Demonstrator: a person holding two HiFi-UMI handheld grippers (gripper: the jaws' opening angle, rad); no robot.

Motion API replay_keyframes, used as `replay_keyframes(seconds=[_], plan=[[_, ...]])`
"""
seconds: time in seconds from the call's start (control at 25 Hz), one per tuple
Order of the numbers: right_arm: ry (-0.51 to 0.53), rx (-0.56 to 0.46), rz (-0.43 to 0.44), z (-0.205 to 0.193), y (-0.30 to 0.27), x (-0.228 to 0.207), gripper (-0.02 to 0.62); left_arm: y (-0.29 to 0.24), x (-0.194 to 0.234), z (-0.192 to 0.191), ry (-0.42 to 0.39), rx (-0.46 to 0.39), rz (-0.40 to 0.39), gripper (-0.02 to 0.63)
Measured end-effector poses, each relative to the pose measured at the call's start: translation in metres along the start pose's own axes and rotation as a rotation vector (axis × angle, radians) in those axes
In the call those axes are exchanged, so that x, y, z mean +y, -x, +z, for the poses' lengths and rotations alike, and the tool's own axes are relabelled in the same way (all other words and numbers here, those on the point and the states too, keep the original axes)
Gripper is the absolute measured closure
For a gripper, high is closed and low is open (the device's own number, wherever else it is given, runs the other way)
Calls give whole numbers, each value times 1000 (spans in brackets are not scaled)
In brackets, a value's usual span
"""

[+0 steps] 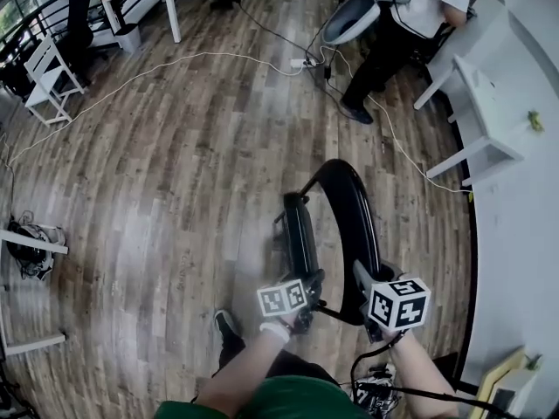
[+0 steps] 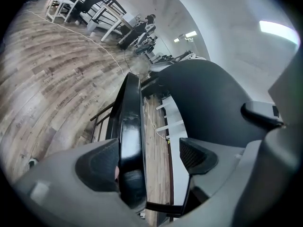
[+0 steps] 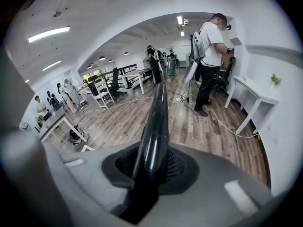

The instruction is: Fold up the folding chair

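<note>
Head view, chair: your folding chair [image 1: 349, 212] stands on the wooden floor [image 1: 175, 190], near that floor's right edge by the white wall. Its curved backrest and what looks like the seat panel [image 1: 300, 234] stand nearly parallel with a narrow gap between them.
Head view, grippers: your left gripper [image 1: 303, 290] is at the near end of the seat panel, and your right gripper [image 1: 370, 283] is at the near end of the backrest.
Left gripper view, fingers: they stand wide. The glossy seat panel [image 2: 130, 126] lies against the left pad [image 2: 97, 167], and the right pad [image 2: 198, 156] stands clear of it. Nothing is clamped here.
Right gripper view, fingers: they are narrow, pinched on the thin black edge of the backrest [image 3: 155, 122], which runs away from you between them.
Step in hand: you are late in the fold, judging by the gap, and bringing the seat up to the backrest.
Next move: keep your right grip firm as the anchor and press the seat panel across with the left pad until the two lie flat. Take care that the panel does not slip off that single pad.
</note>
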State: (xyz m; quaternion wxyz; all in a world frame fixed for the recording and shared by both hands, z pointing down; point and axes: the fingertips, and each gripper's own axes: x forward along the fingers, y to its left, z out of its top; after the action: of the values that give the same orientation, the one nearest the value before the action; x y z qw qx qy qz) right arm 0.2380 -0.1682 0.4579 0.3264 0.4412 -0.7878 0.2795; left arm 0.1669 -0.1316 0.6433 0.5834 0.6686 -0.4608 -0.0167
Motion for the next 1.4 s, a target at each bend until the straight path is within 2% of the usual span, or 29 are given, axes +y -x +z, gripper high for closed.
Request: replay_keyframes(seconds=[0.2,0.48,0.64,0.68,0.8,0.88,1.12,1.4], plan=[[28,-5,-26,0,8,-10,508,-27,-36,-11,30,2,-40,216],[17,-17,-47,2,14,-37,509,-56,-62,-17,91,-11,-91,241],[23,-16,-59,1,16,-44,509,-66,-70,-21,100,-6,-76,255],[22,-17,-57,2,16,-47,509,-68,-71,-22,79,11,-78,256],[34,-21,-38,3,17,-52,509,-70,-72,-26,-51,87,-88,282],[51,-20,-28,4,17,-49,506,-66,-69,-23,-97,106,-84,302],[85,1,-25,0,17,-32,497,-33,-59,-13,-107,87,-32,319],[91,1,-29,-3,22,-33,495,26,-72,22,-212,14,-4,327]])
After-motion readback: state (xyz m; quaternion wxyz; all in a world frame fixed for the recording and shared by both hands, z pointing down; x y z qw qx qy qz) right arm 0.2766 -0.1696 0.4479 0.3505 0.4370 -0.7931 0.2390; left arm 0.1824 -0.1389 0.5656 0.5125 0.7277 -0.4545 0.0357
